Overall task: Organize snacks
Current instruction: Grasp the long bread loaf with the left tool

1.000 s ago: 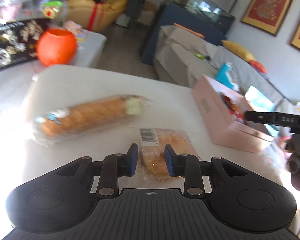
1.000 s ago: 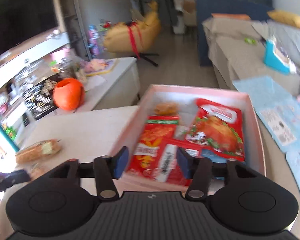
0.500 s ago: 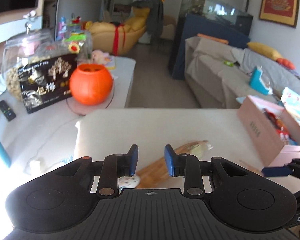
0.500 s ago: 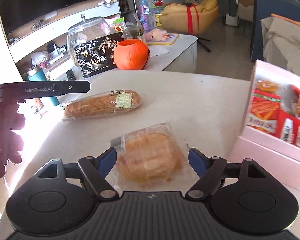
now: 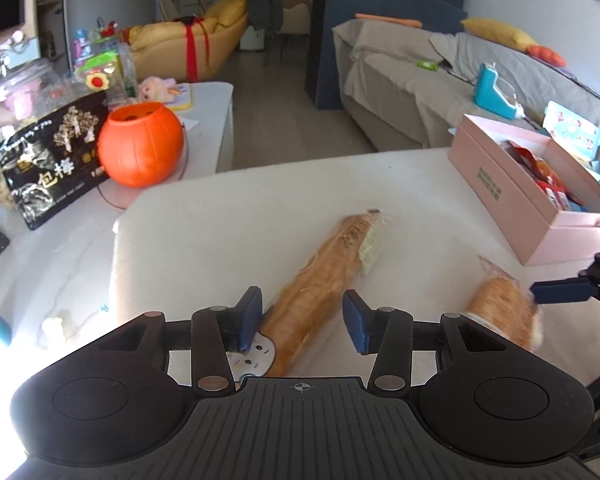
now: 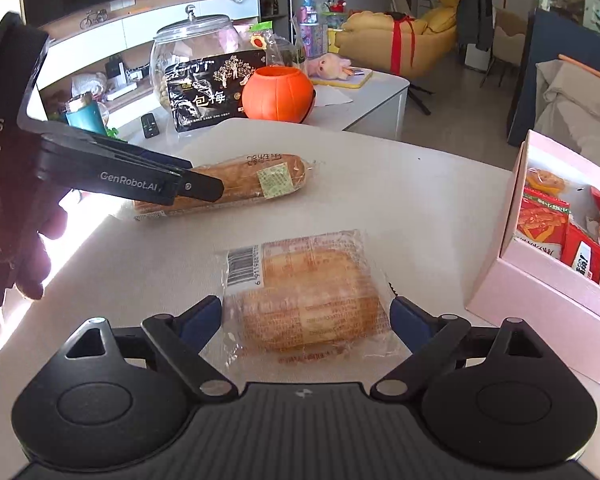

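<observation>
Left gripper (image 5: 302, 319) spread open astride long bread loaf (image 5: 323, 280), right gripper (image 6: 305, 318) spread open flanking wrapped bun (image 6: 306, 298), both beside pink box (image 6: 540, 300)

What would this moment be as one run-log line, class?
left hand-held gripper: open, straddling long bread | right hand-held gripper: open, straddling flat bread pack | pink box: open, holds snacks

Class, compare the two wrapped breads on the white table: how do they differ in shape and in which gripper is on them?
The long loaf is a slim stick; the flat bun is short and broad. The left gripper straddles the loaf, the right gripper the bun. Both lie in clear wrappers, ungripped.
</observation>
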Action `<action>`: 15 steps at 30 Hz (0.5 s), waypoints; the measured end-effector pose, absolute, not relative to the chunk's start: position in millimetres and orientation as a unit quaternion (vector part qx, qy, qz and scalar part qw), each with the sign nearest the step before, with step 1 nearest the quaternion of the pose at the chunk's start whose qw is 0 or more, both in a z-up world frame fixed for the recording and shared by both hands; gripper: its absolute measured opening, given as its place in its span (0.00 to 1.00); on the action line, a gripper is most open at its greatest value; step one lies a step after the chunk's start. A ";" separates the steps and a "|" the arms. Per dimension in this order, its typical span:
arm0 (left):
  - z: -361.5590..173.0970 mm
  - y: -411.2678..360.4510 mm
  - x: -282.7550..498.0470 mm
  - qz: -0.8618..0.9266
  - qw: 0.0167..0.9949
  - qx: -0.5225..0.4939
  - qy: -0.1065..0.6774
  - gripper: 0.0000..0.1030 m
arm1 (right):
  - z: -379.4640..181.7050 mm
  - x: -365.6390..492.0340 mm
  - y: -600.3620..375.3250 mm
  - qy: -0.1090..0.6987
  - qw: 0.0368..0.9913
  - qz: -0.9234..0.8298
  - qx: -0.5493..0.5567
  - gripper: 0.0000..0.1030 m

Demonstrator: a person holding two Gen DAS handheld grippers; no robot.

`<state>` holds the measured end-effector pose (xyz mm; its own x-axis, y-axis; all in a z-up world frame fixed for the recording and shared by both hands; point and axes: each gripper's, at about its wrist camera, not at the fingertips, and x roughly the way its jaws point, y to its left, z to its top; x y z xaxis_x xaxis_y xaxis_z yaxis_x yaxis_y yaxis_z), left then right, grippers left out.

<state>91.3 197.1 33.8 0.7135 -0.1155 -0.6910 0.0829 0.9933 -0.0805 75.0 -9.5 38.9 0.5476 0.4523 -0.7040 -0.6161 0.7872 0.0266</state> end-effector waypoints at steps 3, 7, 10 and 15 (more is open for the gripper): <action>34.1 186.5 78.6 -0.075 0.920 -0.048 0.382 0.42 | 37.9 69.9 -13.1 0.363 0.872 0.307 -0.119 0.89; 34.0 168.4 58.4 -0.095 0.917 -0.080 0.378 0.41 | 37.0 64.8 -19.0 0.356 0.875 0.305 -0.123 0.89; 32.9 158.0 46.6 -0.102 0.913 -0.107 0.380 0.41 | 37.2 60.9 -25.6 0.352 0.877 0.299 -0.129 0.89; 28.7 138.4 28.3 -0.144 0.898 -0.153 0.386 0.39 | 37.1 51.8 -58.7 0.353 0.885 0.277 -0.124 0.89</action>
